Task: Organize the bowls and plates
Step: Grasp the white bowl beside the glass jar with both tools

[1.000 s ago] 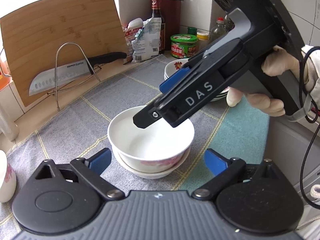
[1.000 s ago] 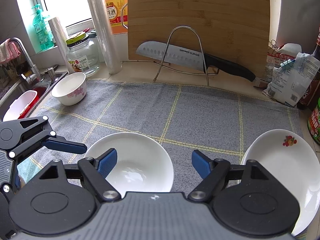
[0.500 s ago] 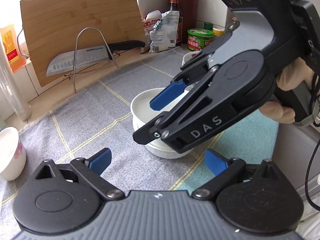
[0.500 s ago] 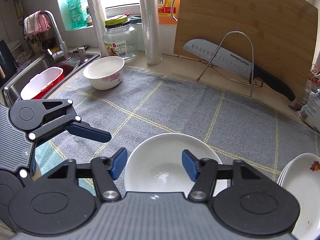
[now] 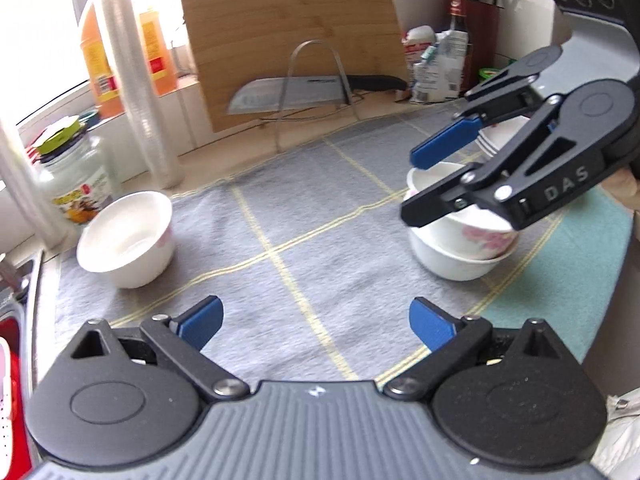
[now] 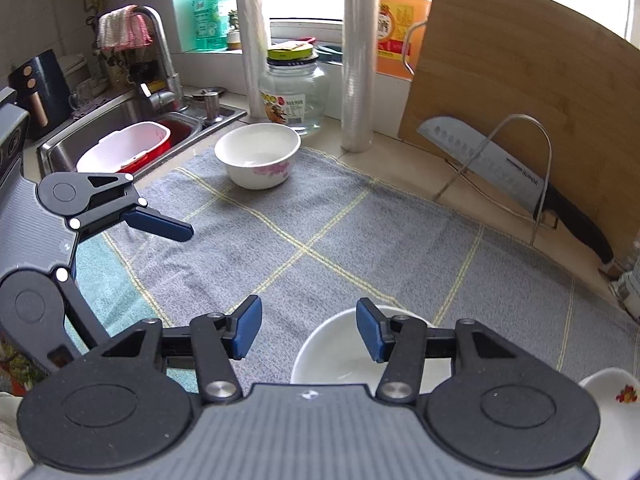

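Blue pads of my right tongs stand narrowed but apart and clamp nothing. One pad hangs over the hollow of the white porcelain bowl with pink flowers, the other over bare cloth. That bowl sits nested in a plain white bowl right under these tongs, so I judge this pair stacked. My left tongs are wide and empty.

Just past my right tongs, on their right, lies a white plate with a fruit print; from the left wrist view it looks like the top of a short stack. What is left, I think, is the second white flowered bowl, standing alone well ahead of both tongs near the sink.

All of it rests on a grey dish cloth with yellow lines spread over the beige tabletop. Beyond the cloth, a bamboo cutting board leans on the wall with a steel kitchen knife in a wire rack. Far ahead to the left are a clear glass jar, a roll of plastic wrap and a steel sink.
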{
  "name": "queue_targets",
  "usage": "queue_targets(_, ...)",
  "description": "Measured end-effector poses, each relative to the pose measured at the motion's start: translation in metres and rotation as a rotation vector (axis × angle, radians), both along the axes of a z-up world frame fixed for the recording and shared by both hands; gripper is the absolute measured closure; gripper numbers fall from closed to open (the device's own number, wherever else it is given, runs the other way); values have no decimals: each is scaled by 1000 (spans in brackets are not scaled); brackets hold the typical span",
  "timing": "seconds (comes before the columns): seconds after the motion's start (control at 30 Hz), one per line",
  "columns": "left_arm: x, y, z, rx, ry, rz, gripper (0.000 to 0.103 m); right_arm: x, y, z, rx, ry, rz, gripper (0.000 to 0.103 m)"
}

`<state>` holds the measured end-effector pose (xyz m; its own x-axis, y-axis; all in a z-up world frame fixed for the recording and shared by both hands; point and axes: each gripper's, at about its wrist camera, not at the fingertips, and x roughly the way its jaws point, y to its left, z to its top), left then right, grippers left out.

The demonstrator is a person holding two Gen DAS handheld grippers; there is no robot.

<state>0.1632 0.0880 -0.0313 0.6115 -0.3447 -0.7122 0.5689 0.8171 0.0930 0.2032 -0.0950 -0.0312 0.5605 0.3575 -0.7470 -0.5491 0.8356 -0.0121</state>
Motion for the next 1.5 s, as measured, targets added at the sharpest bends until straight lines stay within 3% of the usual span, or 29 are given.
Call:
queue_targets(0.07,10,25,2,32,-12,42,4,6,11,1,-23,-25,6,28)
queue_targets(0.17,37,63,0,86,-38,101,4,15,36,-1,-49,-61,-14,16)
queue_targets(0.3,74,103,6,92,-68,88,4,24,74,-9,-72,-90,-79,0)
queue_targets(0.43,110,121,15,102,-91,50,3,38,114,-21,-95,-87,-116,0)
queue_targets(0.6,154,125,20,47,-69,35,3,54,150,-30,-99,-88,-170,0)
queue_targets(0.83,196,114,-1,30,9,24,4,76,182,-59,-118,-72,-216,0)
queue_targets(1.2,224,103,-21,55,100,-78,8,104,198,-84,-114,-62,-226,0)
queue_targets(1.5,236,104,-25,54,166,-121,25,128,198,-93,-77,-52,-228,0)
